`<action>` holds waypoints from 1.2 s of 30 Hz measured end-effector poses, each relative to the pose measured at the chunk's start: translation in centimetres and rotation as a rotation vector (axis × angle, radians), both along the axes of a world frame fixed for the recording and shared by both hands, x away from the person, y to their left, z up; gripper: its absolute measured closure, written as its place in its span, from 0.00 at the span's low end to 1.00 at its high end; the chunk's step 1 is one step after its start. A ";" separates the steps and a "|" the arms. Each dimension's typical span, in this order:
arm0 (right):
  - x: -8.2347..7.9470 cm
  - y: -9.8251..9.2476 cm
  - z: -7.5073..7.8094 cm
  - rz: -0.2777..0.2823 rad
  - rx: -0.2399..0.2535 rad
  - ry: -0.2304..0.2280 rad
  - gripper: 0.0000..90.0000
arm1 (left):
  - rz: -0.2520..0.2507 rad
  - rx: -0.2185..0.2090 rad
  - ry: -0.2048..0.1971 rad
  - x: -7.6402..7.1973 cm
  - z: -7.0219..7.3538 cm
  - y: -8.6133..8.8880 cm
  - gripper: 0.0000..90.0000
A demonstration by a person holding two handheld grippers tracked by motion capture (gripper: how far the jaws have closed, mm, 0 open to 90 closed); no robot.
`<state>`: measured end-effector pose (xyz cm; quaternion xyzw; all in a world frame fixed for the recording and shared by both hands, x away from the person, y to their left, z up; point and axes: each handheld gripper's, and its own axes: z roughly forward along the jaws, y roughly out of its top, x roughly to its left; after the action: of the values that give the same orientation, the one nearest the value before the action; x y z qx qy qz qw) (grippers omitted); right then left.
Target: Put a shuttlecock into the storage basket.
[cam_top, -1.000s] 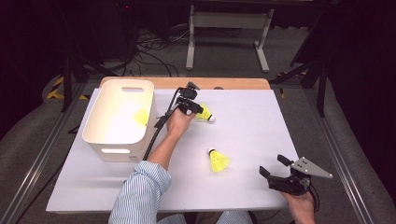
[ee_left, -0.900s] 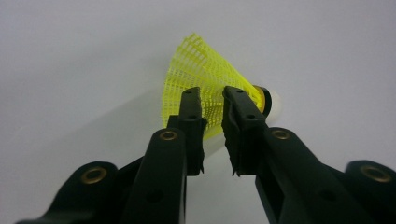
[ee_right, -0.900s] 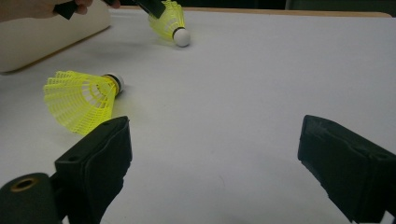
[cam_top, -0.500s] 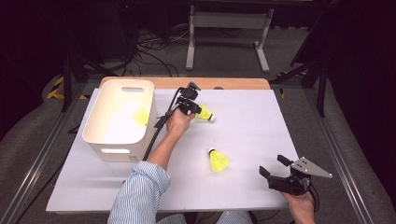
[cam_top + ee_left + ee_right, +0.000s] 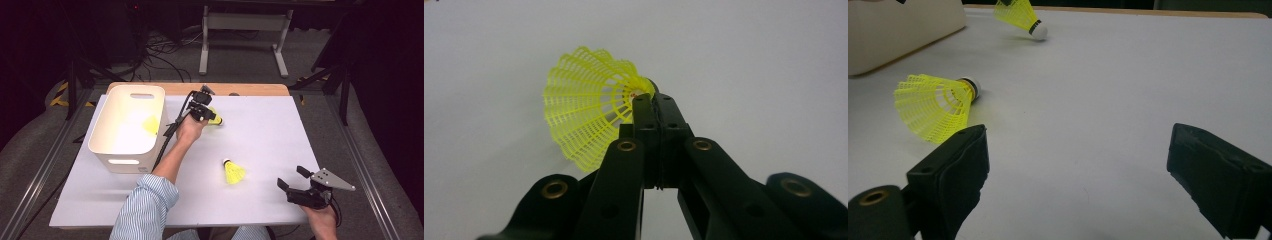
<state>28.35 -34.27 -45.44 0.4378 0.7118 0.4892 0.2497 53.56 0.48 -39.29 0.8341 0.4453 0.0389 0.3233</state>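
- Gripping the far shuttlecock [image 5: 589, 117] near its cork end, the left gripper [image 5: 204, 111] sits just above the middle of the high view, jaws closed tight on the edge of the yellow skirt; they have just been closing, with the skirt between them.
- In the left gripper view the skirt fans out to the left of the pinched tips, so the hold looks thin and off-centre.
- Likely risk: the mesh could slip free or crumple if the hand swings fast, because so little of it is pinched.
- A white bin [image 5: 111, 150] stands at the left of the high view, just beside the left forearm; a yellow piece [image 5: 151, 124] already lies inside.
- Likely risk: the trailing cable or the wrist could nudge the bin's near wall on the way over.
- A second shuttlecock [image 5: 233, 171] lies on the white table [image 5: 280, 135], lower centre.
- The right gripper [image 5: 300, 186] rests at lower right, jaws wide and holding nothing, well apart from that shuttlecock.
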 end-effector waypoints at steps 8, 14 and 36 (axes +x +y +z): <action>0.1 0.1 -0.1 -0.008 -0.009 0.005 0.11 | -0.017 -0.003 -0.024 -1.0 1.5 0.4 1.00; 0.1 0.1 -0.1 0.000 -0.009 0.002 0.11 | -0.010 0.011 -0.029 -1.6 2.6 0.9 1.00; 0.1 0.1 -0.1 0.002 -0.010 0.004 0.11 | -0.024 0.086 -0.041 -3.6 5.1 2.5 1.00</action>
<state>28.43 -34.13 -45.50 0.4366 0.7152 0.4852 0.2499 49.99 2.99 -34.19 0.8515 0.4264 0.0710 0.2968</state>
